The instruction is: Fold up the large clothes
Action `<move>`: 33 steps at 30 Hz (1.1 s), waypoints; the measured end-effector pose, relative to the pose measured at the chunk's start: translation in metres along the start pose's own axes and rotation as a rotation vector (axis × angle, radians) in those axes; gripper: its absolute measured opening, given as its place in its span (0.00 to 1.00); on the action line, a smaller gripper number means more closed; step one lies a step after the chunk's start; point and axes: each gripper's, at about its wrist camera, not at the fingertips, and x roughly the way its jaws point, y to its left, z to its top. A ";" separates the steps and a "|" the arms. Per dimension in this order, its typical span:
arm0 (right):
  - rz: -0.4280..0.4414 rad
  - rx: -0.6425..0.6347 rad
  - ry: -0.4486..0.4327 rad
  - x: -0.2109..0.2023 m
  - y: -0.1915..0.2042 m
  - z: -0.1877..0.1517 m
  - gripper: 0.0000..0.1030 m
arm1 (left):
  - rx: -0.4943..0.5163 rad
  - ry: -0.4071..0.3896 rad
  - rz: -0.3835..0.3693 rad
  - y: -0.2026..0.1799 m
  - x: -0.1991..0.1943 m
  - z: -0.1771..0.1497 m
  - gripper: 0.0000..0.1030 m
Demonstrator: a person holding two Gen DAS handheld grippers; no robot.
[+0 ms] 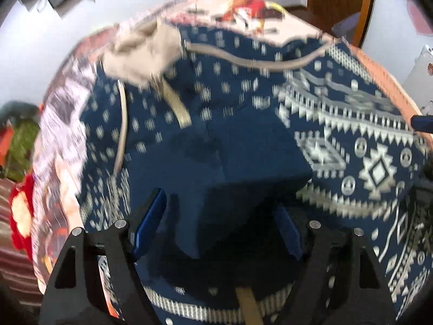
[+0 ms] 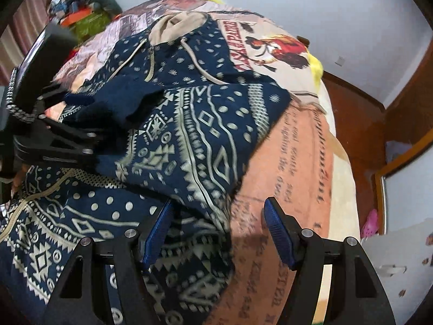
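One large garment, a navy hoodie (image 2: 189,135) with a pale geometric print, lies spread on a bed over a printed bedspread (image 2: 292,162), which gives it a broad flat surface to be folded on. Its beige-lined hood (image 1: 140,51) points toward the far end of the bed, with two pale drawstrings trailing from the neck. A plain navy section of the garment (image 1: 243,178) is doubled over the patterned body, probably a sleeve or side panel being brought inward as a fold. The left gripper (image 1: 216,230) points steeply down over that panel; its jaws are spread, the cloth lies between the two blue pads, and the blurred view does not show them pressing on it, so it reads as a release rather than a grip. The right gripper (image 2: 216,233) hangs over the garment's right edge, jaws spread and pinching nothing, one blue pad above the cloth and one above the bare bedspread, seemingly placed to take that edge next. Two grippers are in view, four blue pads in all. A pile of clutter (image 2: 86,13) sits beyond the bed's far corner.
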 end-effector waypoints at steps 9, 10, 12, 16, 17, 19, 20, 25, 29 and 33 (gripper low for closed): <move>-0.110 -0.102 -0.025 0.020 0.017 0.029 0.65 | -0.121 -0.101 0.039 0.040 -0.024 0.010 0.20; -0.121 -0.108 -0.028 0.022 0.017 0.031 0.65 | -0.174 -0.115 0.025 0.057 -0.030 0.008 0.20; -0.146 -0.093 -0.044 0.024 0.012 0.033 0.65 | -0.260 -0.128 0.003 0.081 -0.039 0.003 0.20; -0.124 0.006 -0.075 0.018 -0.010 0.033 0.65 | -0.399 -0.123 0.018 0.138 -0.047 -0.020 0.20; -0.122 0.033 -0.083 0.016 -0.015 0.032 0.65 | -0.436 -0.108 0.017 0.154 -0.047 -0.031 0.20; -0.112 0.100 -0.102 0.011 -0.030 0.031 0.65 | -0.484 -0.084 -0.002 0.173 -0.044 -0.048 0.20; -0.109 0.119 -0.104 0.010 -0.034 0.030 0.65 | -0.515 -0.060 -0.022 0.184 -0.040 -0.062 0.20; -0.088 0.206 -0.084 0.009 -0.056 0.025 0.65 | -0.611 0.056 -0.049 0.207 -0.015 -0.114 0.20; -0.034 0.256 -0.029 0.012 -0.063 0.020 0.66 | -0.654 0.135 -0.064 0.213 0.005 -0.141 0.20; 0.018 0.234 0.012 0.008 -0.056 0.012 0.66 | -0.669 0.142 -0.086 0.215 0.004 -0.152 0.23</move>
